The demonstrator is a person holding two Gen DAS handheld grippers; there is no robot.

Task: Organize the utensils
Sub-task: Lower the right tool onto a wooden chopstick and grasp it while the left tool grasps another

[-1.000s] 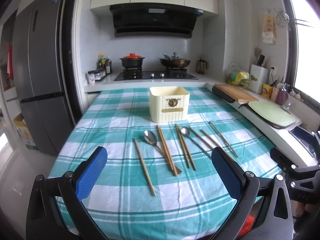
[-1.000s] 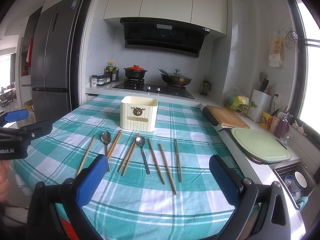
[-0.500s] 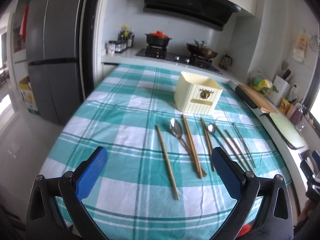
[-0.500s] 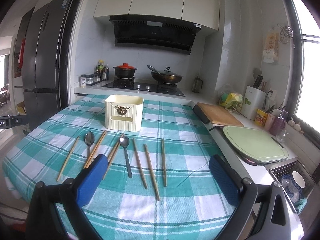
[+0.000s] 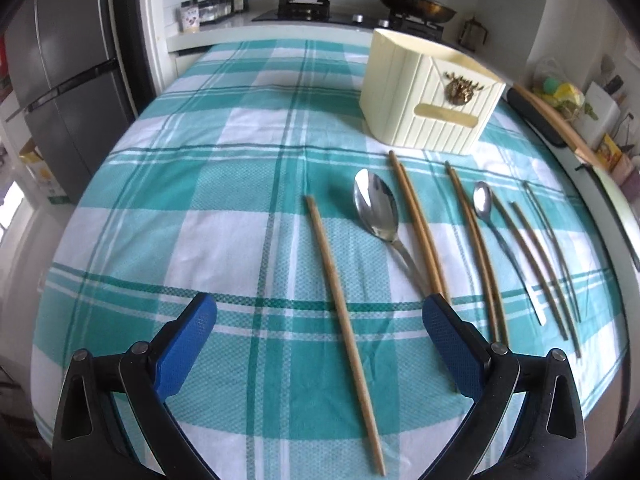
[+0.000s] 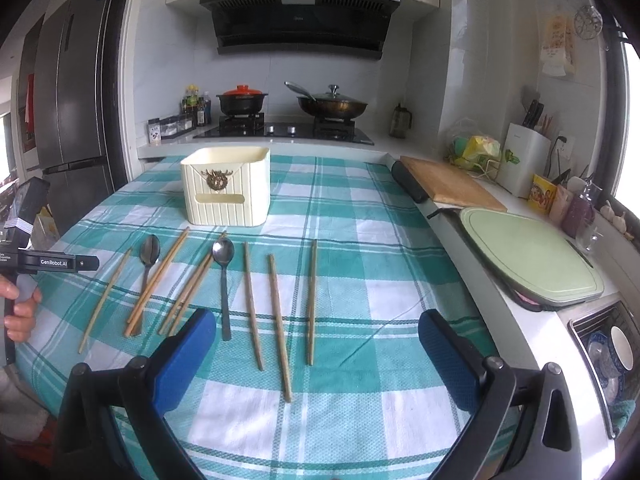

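A cream utensil box [image 5: 430,94] [image 6: 226,186] stands on the teal checked tablecloth [image 5: 224,184]. Several wooden chopsticks and two steel spoons lie in a row in front of it. My left gripper [image 5: 320,320] is open and empty, low over the cloth, its jaws either side of the leftmost chopstick [image 5: 344,320]. The large spoon [image 5: 378,210] and small spoon [image 5: 484,202] lie just beyond it. My right gripper [image 6: 316,336] is open and empty, above the table's near edge, with three single chopsticks [image 6: 278,320] ahead of it. The left gripper's body [image 6: 24,256] shows at far left.
A stove with a red-lidded pot [image 6: 242,98] and a pan [image 6: 332,106] sits behind the table. A wooden board [image 6: 452,184] and a green board [image 6: 528,256] lie on the counter to the right, a sink [image 6: 612,352] beside them. A fridge [image 6: 72,100] stands at left.
My left gripper has moved forward and down toward the leftmost chopstick, which now lies between its jaws. My right gripper has shifted slightly closer to the utensils. Both stay open.
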